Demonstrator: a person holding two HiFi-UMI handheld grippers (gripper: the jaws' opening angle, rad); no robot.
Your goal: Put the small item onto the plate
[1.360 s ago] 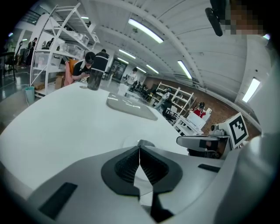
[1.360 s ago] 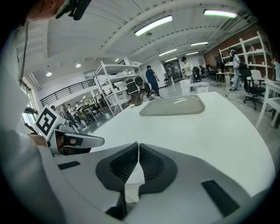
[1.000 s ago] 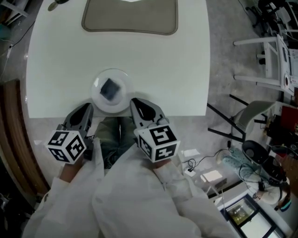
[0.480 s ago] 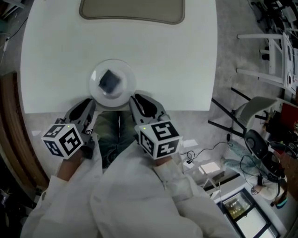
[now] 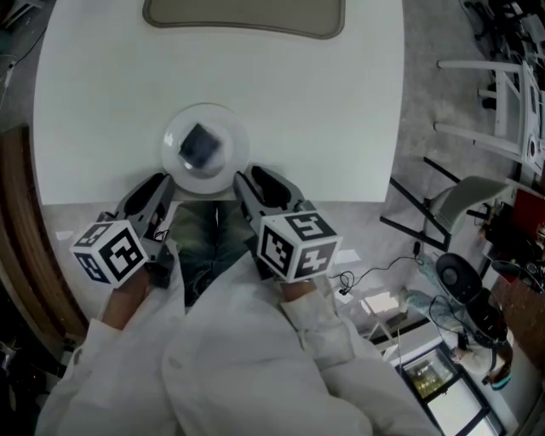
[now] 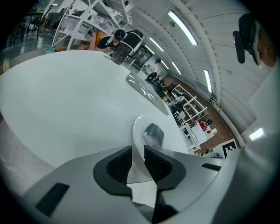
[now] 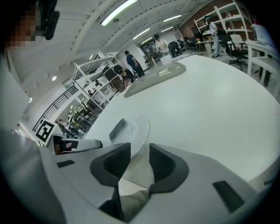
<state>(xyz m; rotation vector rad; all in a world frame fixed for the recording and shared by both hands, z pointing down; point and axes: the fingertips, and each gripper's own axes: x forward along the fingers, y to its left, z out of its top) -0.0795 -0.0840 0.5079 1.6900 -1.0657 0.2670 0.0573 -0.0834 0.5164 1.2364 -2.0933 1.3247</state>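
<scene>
Nearest the camera, my white sleeves (image 5: 255, 358) ran up to the two grippers at the table's near edge. Their marker cubes had rolled to show different faces than a second before.

The right gripper (image 7: 140, 148) sat just right of the glass plate (image 5: 239, 162). Its jaws, pinched almost together a second earlier, had just been opening and now stood wide apart. Nothing was between them; only the plate's rim and the table top showed through the gap.

The left gripper (image 6: 138, 151) sat just left of the plate. Its dark pads were parted too and held nothing, with the plate's edge visible beyond the gap.

Between the two tips, the plate rested near the edge of the white table (image 5: 298, 111), in the same spot as in the earlier frames. The small dark grey square item (image 5: 198, 146) lay on the plate's middle, turned at a slight angle and clear of both grippers, as it had a second before.

Farther off, a beige mat (image 5: 243, 17) lay at the table's far side, well apart from the plate.
</scene>
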